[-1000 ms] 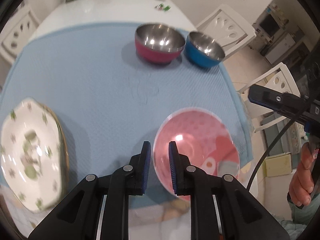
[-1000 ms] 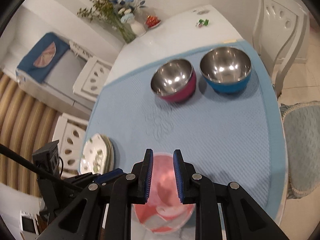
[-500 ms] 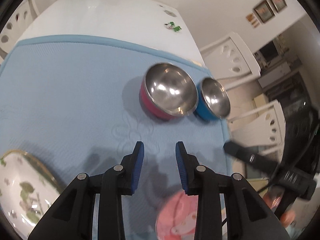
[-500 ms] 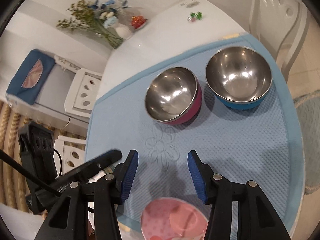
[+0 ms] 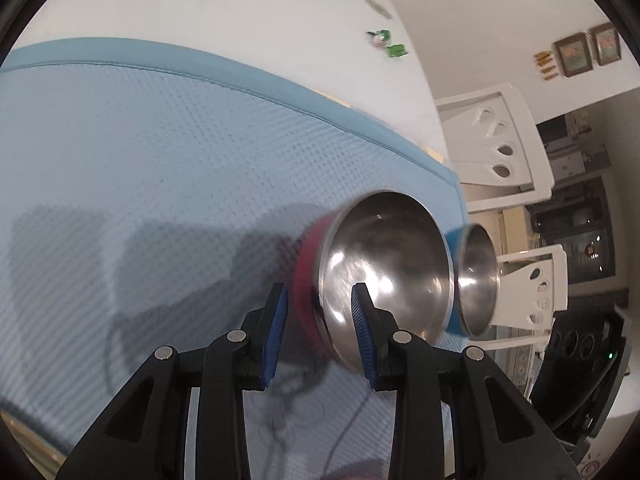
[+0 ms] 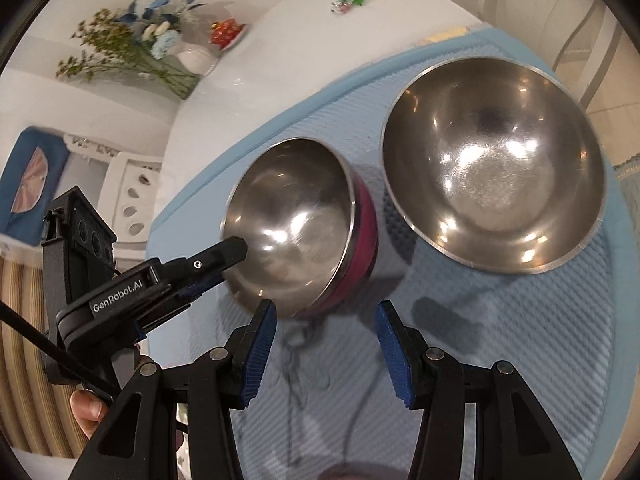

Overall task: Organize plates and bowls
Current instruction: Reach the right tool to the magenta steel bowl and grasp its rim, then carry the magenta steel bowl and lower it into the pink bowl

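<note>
A steel bowl with a magenta outside [image 5: 384, 264] [image 6: 296, 224] sits on the blue mat, tipped up on its left side. My left gripper [image 5: 318, 320] is open and straddles its near rim, one finger inside, one outside; its fingers also show in the right wrist view [image 6: 216, 258]. A larger steel bowl with a blue outside [image 6: 492, 168] [image 5: 476, 280] stands just to the right of the first. My right gripper [image 6: 326, 338] is open and empty, just in front of the magenta bowl.
The blue mat [image 5: 160, 152] covers the near part of a white table [image 5: 240, 12]. A flower vase [image 6: 192, 56] and a small red dish [image 6: 226, 32] stand at the far end. White chairs [image 5: 500, 136] stand along the sides.
Both grippers moved forward to the steel bowls; the pink plate and flowered plates dropped out of view. The left jaws now straddle the magenta bowl's rim, and the bowl has tipped. The right gripper opened wider.
</note>
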A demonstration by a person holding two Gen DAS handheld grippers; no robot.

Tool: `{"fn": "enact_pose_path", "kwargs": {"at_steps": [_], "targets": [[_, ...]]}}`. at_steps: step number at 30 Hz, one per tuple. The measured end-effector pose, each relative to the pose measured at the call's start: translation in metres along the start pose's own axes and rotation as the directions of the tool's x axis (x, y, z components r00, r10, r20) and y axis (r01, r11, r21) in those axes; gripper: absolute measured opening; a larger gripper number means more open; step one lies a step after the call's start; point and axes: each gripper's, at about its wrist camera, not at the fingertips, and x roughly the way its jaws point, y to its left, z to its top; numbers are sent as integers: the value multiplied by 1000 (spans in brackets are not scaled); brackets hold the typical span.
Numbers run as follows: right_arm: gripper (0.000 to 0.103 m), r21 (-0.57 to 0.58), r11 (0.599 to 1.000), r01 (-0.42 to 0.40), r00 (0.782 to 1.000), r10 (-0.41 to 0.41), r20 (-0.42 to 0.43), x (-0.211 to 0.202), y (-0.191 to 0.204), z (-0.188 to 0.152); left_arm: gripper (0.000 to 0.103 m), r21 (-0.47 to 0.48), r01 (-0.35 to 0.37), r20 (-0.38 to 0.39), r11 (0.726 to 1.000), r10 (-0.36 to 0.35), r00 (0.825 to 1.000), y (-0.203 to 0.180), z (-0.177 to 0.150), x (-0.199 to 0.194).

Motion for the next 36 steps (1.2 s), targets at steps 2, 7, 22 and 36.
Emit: {"fn": "enact_pose_path", "kwargs": {"at_steps": [2, 7, 22, 36], "targets": [[50, 11, 1000, 1, 1000, -1, 3, 6, -1, 5, 30, 12, -3, -3, 1000, 3, 1000, 0, 4, 7], [35, -13, 999, 52, 998, -52, 27, 21, 4, 13, 27, 48, -26, -9, 999, 26, 1000, -2, 11, 24], [30, -110, 989, 103, 993, -96, 66, -18, 32, -13, 21, 210, -138, 78, 968, 124, 989, -30, -20, -13], [30, -196, 979, 58, 997, -47, 60, -98, 49, -104, 21, 301, -139, 194, 944, 82, 977, -73, -116, -111]]}}
